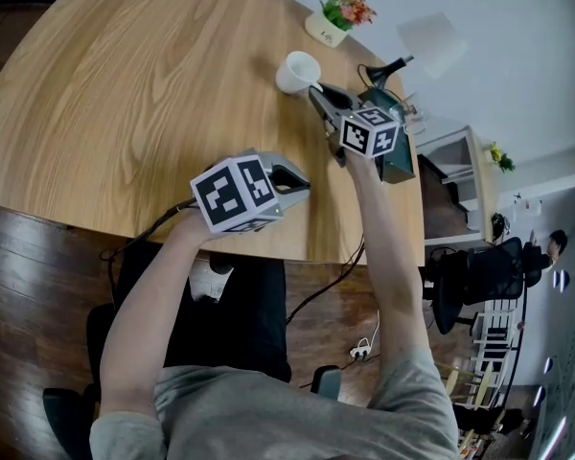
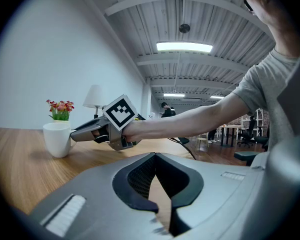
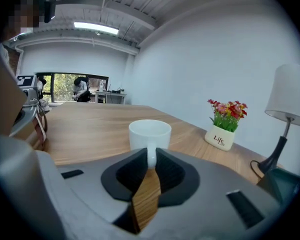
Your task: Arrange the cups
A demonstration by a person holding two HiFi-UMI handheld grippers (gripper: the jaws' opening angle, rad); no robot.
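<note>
A white cup (image 1: 297,70) stands upright on the round wooden table (image 1: 125,94), at its far side. My right gripper (image 1: 316,92) reaches it from the near right. In the right gripper view the cup (image 3: 150,134) is straight ahead, its handle turned toward me and pinched between the pads of my right gripper (image 3: 151,156). The left gripper view shows the cup (image 2: 57,139) at the left with the right gripper (image 2: 72,136) at its handle. My left gripper (image 1: 302,178) rests near the table's front edge, shut on nothing (image 2: 162,204).
A small white pot of red flowers (image 1: 337,15) stands just beyond the cup. A table lamp (image 3: 290,99) with a dark green base (image 1: 395,161) is right of the right gripper, near the table's edge. Office chairs (image 1: 470,276) stand on the floor at the right.
</note>
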